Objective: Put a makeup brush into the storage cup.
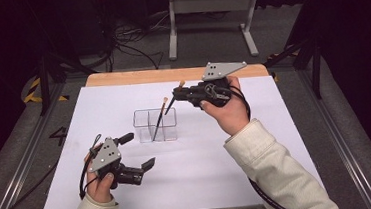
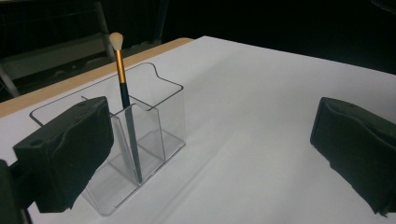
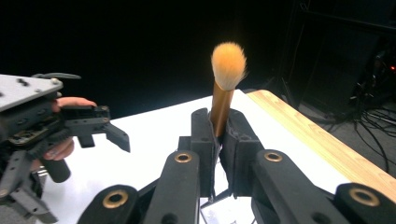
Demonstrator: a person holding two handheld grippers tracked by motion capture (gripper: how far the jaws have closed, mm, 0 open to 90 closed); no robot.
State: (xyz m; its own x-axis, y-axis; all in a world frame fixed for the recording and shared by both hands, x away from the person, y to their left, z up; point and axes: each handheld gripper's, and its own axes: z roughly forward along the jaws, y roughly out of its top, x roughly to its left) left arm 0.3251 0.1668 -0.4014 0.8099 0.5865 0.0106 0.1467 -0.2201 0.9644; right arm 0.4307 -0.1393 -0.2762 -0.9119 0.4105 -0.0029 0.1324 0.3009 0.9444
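A clear acrylic holder with several compartments stands mid-table; in the left gripper view the holder lies ahead and to the left. One makeup brush with a black handle, gold ferrule and pale tip leans in it, tip up. My right gripper hovers above and right of the holder, shut on a second brush. Its orange-white tuft rises from between the jaws of the right gripper. My left gripper rests near the front left, open and holding nothing.
A white sheet covers the table, with a wooden strip along the far edge. Beyond it are dark floor, loose cables and a white metal stand. Bare sheet lies right of the holder and in front of it.
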